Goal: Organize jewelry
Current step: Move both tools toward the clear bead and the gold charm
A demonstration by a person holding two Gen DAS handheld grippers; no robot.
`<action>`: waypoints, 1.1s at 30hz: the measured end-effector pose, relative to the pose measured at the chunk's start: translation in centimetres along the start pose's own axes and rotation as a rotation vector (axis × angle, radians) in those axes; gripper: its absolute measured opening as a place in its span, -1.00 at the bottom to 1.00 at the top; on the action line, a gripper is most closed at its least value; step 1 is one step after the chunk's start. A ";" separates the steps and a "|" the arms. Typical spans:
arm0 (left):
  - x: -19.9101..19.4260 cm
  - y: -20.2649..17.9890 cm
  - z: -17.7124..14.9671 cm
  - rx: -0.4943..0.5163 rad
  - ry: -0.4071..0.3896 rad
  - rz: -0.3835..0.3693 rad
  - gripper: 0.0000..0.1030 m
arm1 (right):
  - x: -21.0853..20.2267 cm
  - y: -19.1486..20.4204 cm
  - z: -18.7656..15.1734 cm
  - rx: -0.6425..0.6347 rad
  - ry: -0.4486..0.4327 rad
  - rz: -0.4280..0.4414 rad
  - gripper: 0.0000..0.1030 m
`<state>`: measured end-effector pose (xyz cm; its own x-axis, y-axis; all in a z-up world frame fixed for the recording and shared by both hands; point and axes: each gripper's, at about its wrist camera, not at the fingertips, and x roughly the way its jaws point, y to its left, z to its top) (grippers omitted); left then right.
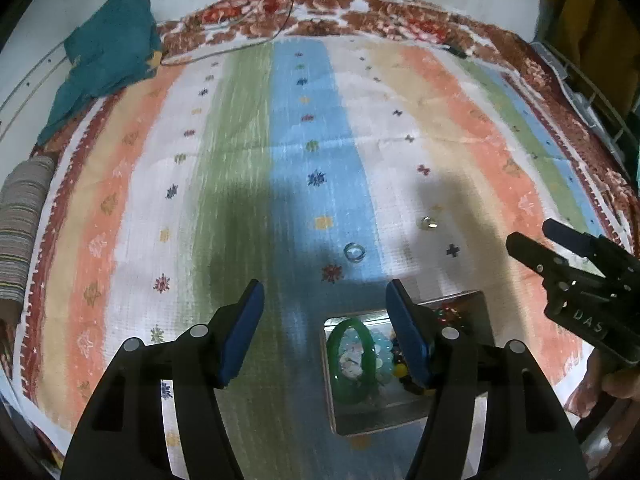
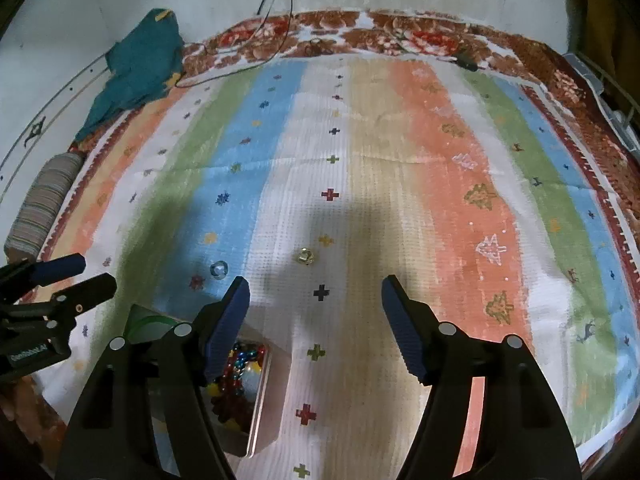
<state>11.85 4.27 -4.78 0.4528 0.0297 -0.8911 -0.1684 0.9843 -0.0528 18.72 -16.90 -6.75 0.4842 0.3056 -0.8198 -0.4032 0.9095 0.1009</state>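
Observation:
A shiny metal box (image 1: 400,416) lies on the striped cloth and holds a green bangle (image 1: 351,360), pale blue beads and coloured beads (image 2: 240,364). Its rim also shows in the right wrist view (image 2: 262,412). A clear ring (image 1: 354,251) lies on the blue stripe; it also shows in the right wrist view (image 2: 219,270). A small gold ring (image 1: 429,223) lies on the white stripe, ahead of my right gripper (image 2: 316,304). My left gripper (image 1: 324,304) is open and empty above the box's far edge. My right gripper is open and empty, also seen at the right of the left wrist view (image 1: 532,240).
The striped cloth (image 1: 240,160) covers a bed with a red floral border. A teal garment (image 1: 108,56) lies at the far left corner. A striped roll (image 1: 20,224) sits at the left edge. Thin cables (image 1: 280,16) cross the far edge. A wire rack (image 1: 592,96) stands at the right.

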 end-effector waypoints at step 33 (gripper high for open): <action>7.4 -2.3 2.6 0.082 0.138 -0.059 0.03 | 8.6 0.2 2.4 0.020 0.160 0.022 0.16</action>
<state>17.87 2.69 -10.13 0.3339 -0.0475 -0.9414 -0.0701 0.9947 -0.0751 24.70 -13.39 -12.43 0.3452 0.2779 -0.8964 -0.3955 0.9093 0.1296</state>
